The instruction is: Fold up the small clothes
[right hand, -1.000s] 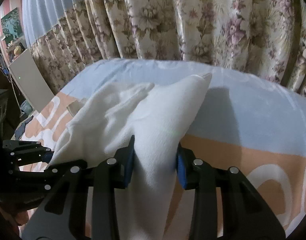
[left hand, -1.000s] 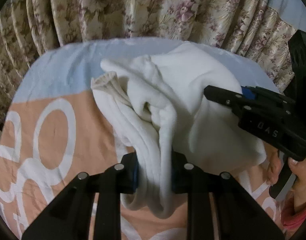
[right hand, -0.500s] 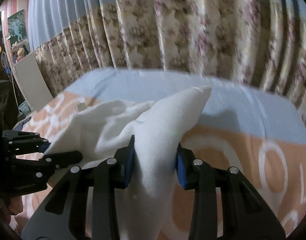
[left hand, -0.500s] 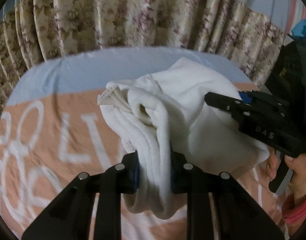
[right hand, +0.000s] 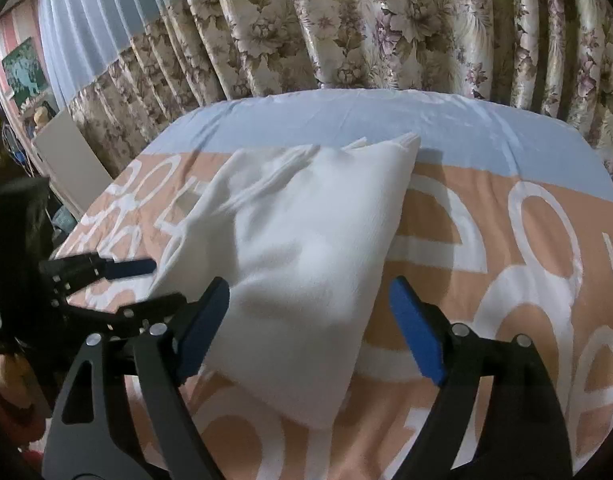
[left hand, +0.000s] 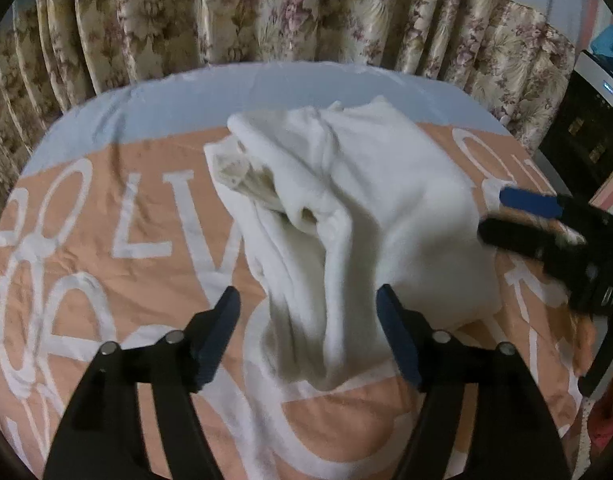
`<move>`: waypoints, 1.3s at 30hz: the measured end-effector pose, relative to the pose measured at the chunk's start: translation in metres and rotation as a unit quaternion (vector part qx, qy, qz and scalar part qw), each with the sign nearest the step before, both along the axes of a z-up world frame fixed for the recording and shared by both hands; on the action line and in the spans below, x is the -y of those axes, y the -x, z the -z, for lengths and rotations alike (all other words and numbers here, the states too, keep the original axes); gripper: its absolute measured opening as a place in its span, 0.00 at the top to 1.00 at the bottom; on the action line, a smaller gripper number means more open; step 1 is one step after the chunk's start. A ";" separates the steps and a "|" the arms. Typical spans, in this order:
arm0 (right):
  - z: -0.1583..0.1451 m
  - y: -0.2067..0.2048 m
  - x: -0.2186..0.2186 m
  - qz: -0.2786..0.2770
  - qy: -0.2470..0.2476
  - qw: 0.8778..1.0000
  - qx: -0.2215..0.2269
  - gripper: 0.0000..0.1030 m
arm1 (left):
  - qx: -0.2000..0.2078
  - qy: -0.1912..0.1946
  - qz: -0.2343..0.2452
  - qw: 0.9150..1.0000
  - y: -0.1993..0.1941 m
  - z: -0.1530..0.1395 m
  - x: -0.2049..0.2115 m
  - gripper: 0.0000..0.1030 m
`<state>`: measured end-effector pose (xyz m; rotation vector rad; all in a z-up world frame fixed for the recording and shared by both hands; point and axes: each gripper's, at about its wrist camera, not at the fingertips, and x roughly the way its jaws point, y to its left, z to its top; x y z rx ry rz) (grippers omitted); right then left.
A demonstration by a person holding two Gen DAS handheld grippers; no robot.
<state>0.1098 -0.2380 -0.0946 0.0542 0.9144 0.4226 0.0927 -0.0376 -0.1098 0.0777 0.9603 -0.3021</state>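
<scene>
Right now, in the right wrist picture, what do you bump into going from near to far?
Right gripper with jaws opening → white garment → blue band of the bed cover → flowery curtain.

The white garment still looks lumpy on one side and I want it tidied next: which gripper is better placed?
Left, probably. The left gripper, its jaws opening, faces the white garment's bunched, ridged folds. The right gripper, also opening, faces its smoother flat panel. Neither gripper presses the cloth now.

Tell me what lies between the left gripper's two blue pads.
In the left wrist view, the white fleece garment lies between the opening left gripper pads, untouched.
</scene>
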 end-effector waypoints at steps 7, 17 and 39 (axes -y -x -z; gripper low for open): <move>0.030 0.013 -0.016 0.006 0.081 0.996 -0.022 0.19 | -0.011 -0.018 -0.044 0.999 -0.016 0.019 -0.024 0.28; 0.028 0.015 0.009 0.045 0.067 0.996 -0.024 0.24 | -0.021 0.008 -0.046 0.999 -0.003 0.007 -0.030 0.15; -0.044 0.096 -0.020 0.152 0.067 0.984 0.057 0.03 | 0.045 -0.070 -0.103 0.991 0.080 -0.041 -0.027 0.02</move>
